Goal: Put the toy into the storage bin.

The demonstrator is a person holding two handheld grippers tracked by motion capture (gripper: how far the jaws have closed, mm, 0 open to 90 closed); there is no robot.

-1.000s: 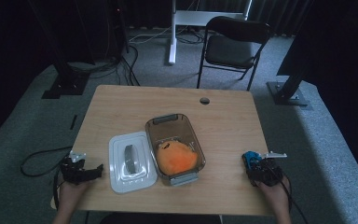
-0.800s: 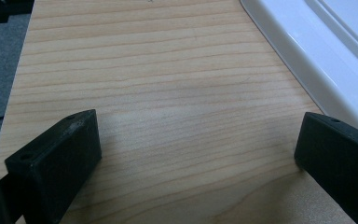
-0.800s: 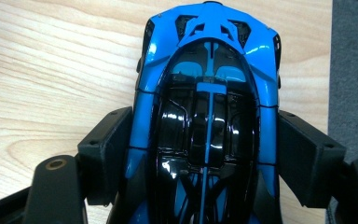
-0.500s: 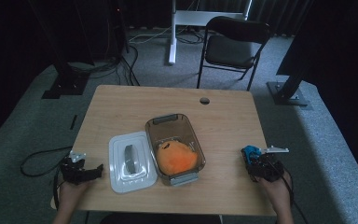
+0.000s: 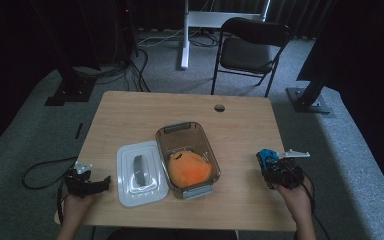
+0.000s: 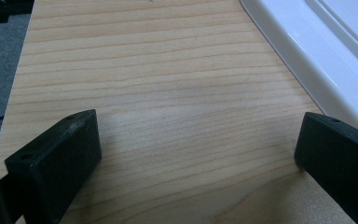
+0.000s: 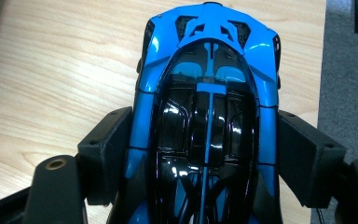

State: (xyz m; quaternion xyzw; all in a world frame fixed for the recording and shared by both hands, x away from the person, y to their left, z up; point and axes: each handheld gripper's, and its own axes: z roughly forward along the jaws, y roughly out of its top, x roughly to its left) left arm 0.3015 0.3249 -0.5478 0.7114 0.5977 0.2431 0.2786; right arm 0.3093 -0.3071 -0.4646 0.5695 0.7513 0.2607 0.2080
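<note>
A blue and black toy car [image 7: 209, 93] sits between the jaws of my right gripper [image 7: 205, 154], whose pads press on its two sides. In the high view that right gripper [image 5: 268, 165] holds the toy car [image 5: 266, 156] just above the table's right side, nose pointing away from the person. My left gripper [image 5: 101, 182] rests at the table's front left, open, with bare wood between its jaws [image 6: 196, 158]. Close to its right lies a white lid [image 5: 141, 172] [image 6: 317, 51] with a grey handle.
A clear container [image 5: 185, 131] stands mid-table beside the lid, with an orange soft object [image 5: 189, 167] inside. A round cable hole [image 5: 219, 107] is near the table's [image 5: 130, 110] far edge. A black chair [image 5: 250, 47] stands behind the table. Cables trail on the carpet at left.
My right gripper has risen a little with the toy car still in it. The left gripper, lid and container have stayed put.
</note>
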